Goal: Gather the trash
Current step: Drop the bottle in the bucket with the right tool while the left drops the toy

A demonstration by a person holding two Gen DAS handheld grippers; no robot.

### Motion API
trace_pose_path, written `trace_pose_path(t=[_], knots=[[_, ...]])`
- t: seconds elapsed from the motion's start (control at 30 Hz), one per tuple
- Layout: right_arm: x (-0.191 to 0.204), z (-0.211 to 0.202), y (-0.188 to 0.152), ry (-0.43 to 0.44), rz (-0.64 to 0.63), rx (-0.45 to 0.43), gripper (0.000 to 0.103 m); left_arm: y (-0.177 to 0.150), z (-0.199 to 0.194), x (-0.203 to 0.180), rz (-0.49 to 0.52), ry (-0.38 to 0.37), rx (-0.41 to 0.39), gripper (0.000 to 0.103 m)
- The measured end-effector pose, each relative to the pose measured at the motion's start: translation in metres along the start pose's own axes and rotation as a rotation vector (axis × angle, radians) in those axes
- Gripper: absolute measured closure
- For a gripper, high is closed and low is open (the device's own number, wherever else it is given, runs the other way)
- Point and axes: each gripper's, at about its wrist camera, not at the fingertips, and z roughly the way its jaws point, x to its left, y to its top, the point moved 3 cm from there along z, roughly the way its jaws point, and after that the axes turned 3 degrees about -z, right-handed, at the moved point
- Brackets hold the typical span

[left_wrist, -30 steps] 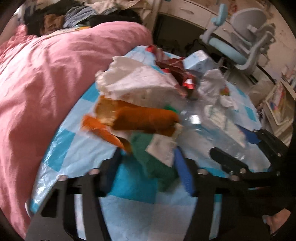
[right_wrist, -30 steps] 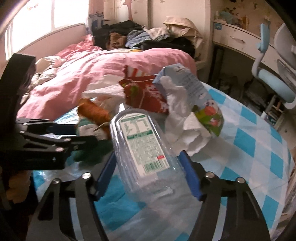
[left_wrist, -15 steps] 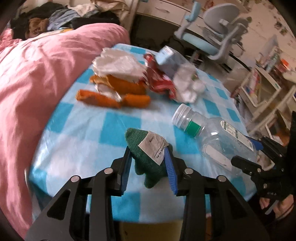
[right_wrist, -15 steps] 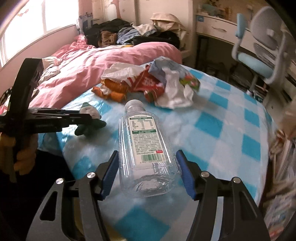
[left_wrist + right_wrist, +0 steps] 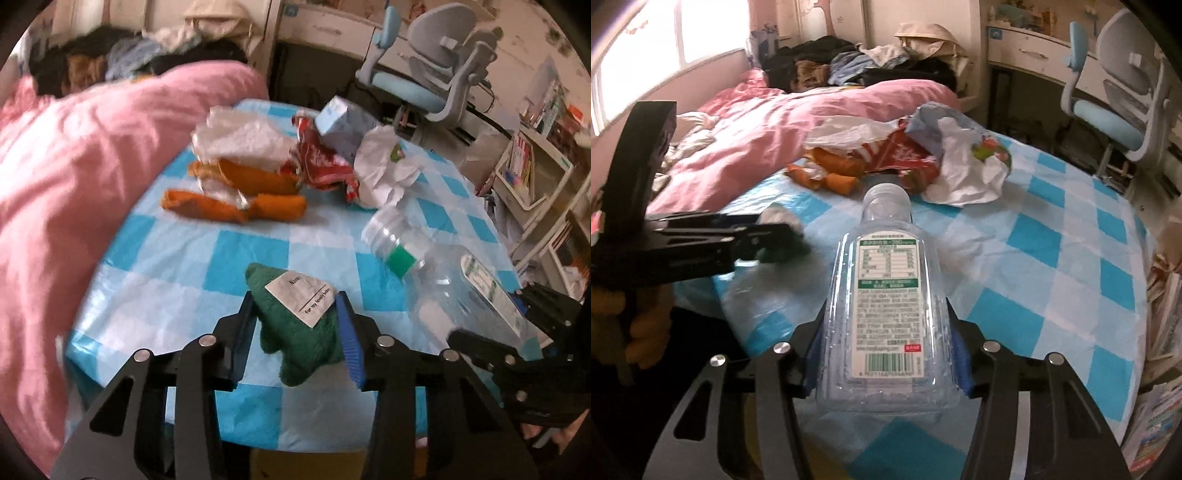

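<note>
Left hand-held gripper loosening around a green cloth, right hand-held gripper tightening on a bottle, above a checked tablecloth.

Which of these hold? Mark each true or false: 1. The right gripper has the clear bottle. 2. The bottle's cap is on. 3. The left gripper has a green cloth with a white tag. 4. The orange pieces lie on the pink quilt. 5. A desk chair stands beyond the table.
1. True: the right gripper has the bottle between its pads, its jaws closing.
2. False: the bottle's mouth is open, no cap on it.
3. True: the left gripper has the green cloth between its pads, its jaws opening.
4. False: the orange pieces lie on the checked table, beside the quilt.
5. True: the chair is beyond it.
</note>
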Motion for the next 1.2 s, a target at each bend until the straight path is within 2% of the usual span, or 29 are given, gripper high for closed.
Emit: trace_pose_path(t=[0.2, 0.43, 0.57, 0.67, 0.83, 1.07, 1.2], knots=[[0.019, -0.03, -0.015, 0.138, 0.01, -0.031, 0.049, 0.001, -0.02, 0.01, -0.005, 0.036, -0.058, 0.062], [0.065, -0.052, -0.053, 0.305, -0.044, 0.033, 0.049, -0.003, -0.029, 0.019, -0.009, 0.055, -0.072, 0.062], [0.091, -0.046, -0.069, 0.371, -0.095, 0.103, 0.049, -0.008, -0.034, 0.015, 0.009, 0.057, -0.077, 0.062], [0.107, -0.03, -0.08, 0.363, -0.151, 0.177, 0.049, -0.012, -0.037, 0.012, 0.021, 0.052, -0.074, 0.062], [0.118, -0.007, -0.088, 0.307, -0.2, 0.246, 0.049, -0.02, -0.044, 0.007, 0.035, 0.04, -0.068, 0.062], [0.124, 0.015, -0.088, 0.238, -0.206, 0.265, 0.048, -0.027, -0.046, 0.002, 0.052, 0.034, -0.057, 0.062], [0.123, 0.015, -0.085, 0.228, -0.194, 0.232, 0.045, -0.03, -0.047, 0.002, 0.058, 0.032, -0.048, 0.062]])
